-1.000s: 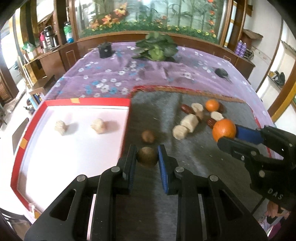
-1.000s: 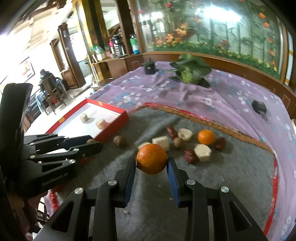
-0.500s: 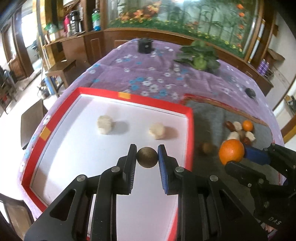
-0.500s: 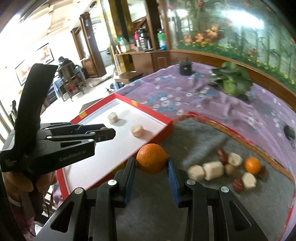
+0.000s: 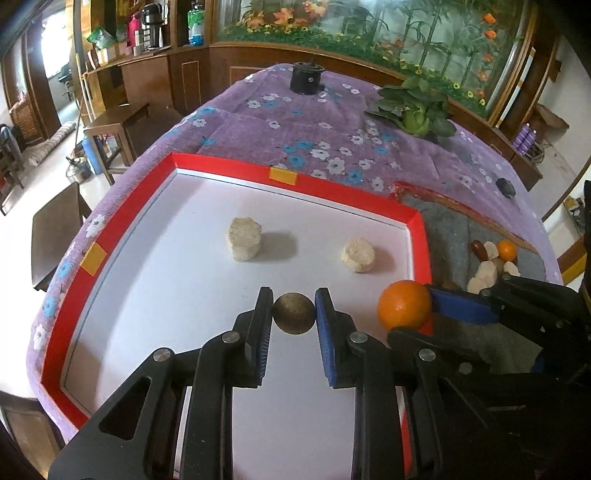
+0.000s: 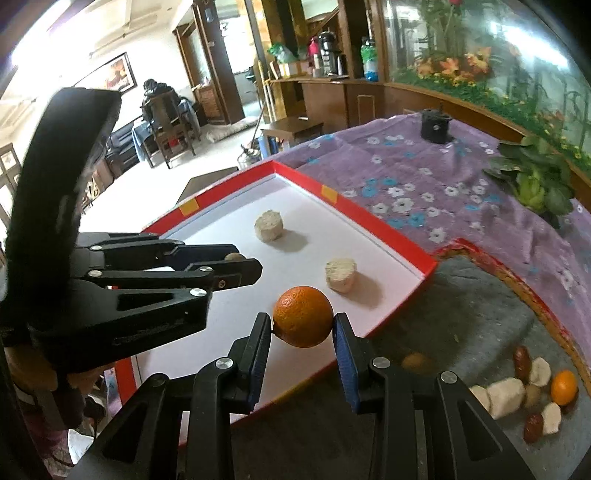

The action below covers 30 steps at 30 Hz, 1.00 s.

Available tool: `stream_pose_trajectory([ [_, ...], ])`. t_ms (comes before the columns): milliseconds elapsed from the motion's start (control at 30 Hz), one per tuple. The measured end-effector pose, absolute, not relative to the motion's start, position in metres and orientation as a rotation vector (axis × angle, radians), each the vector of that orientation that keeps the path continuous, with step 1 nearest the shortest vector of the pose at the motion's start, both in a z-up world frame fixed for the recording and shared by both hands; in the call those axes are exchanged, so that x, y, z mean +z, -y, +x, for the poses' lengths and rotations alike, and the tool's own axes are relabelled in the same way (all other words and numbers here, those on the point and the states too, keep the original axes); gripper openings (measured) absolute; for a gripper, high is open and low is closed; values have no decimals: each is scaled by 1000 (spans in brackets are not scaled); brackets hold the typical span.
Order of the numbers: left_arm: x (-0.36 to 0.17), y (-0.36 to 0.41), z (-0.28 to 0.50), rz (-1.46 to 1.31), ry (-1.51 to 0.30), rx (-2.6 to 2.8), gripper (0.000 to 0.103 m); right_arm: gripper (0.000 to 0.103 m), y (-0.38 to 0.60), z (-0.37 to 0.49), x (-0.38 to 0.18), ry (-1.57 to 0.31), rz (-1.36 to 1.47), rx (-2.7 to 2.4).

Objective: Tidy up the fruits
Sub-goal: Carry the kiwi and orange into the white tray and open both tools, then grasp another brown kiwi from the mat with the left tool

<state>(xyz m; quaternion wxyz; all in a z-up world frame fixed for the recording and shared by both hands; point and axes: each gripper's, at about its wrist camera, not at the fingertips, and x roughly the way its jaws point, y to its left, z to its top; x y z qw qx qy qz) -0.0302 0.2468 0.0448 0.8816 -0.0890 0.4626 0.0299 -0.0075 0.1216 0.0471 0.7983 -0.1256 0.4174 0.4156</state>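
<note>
Left wrist: brown fruit (image 5: 294, 313) now over tray (image 5: 284, 173).

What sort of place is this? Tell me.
Probably a home living or dining room: a table with a flowered purple cloth, wooden cabinets holding bottles and flasks, and a large planted glass tank behind.
</note>
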Motion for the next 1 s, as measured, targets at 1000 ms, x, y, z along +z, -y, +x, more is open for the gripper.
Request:
stream_pose_trajectory([
  [1000, 65, -216, -48, -168, -897, 112, 59, 42, -56, -25, 66, -857, -144, 825],
])
